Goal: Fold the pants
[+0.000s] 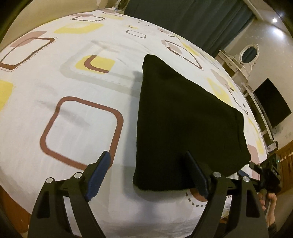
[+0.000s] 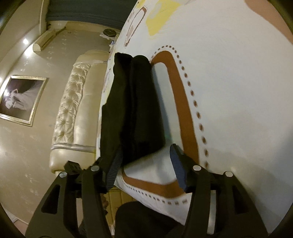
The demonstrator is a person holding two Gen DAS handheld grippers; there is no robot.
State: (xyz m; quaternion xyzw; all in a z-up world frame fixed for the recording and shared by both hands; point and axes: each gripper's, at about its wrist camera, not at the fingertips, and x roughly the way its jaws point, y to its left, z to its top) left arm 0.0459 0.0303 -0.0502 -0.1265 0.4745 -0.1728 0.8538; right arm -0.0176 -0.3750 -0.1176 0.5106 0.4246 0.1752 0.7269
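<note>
1. Two grippers frame one folded garment: I see the black pants (image 1: pixel 185 117) lying flat on the patterned bedsheet (image 1: pixel 55 76), near the bed edge closest to me.
2. From the left wrist view, the folded bundle's long axis runs away from the camera, its near short edge toward the fingers and its far corner pointing across the bed toward the dark curtain (image 1: pixel 183 16).
3. My left gripper (image 1: pixel 146 175) stands wide open. One blue pad hangs over bare sheet; the other finger (image 1: pixel 196 174) overlaps the bundle's near edge. Nothing is pinched between them.
4. From the right wrist view, the pants (image 2: pixel 133 102) show stacked layers, their length again leading away from the camera, toward the cream headboard (image 2: pixel 73 102) end of the room.
5. My right gripper (image 2: pixel 146 161) is partly open. Its left pad (image 2: pixel 115 168) sits at the bundle's near corner and its right pad (image 2: pixel 178 164) over the sheet; I see no cloth gripped.
6. Part of the right gripper (image 1: pixel 265 170) and the hand (image 1: pixel 271 205) holding it appear just beside the bundle's right corner.
</note>
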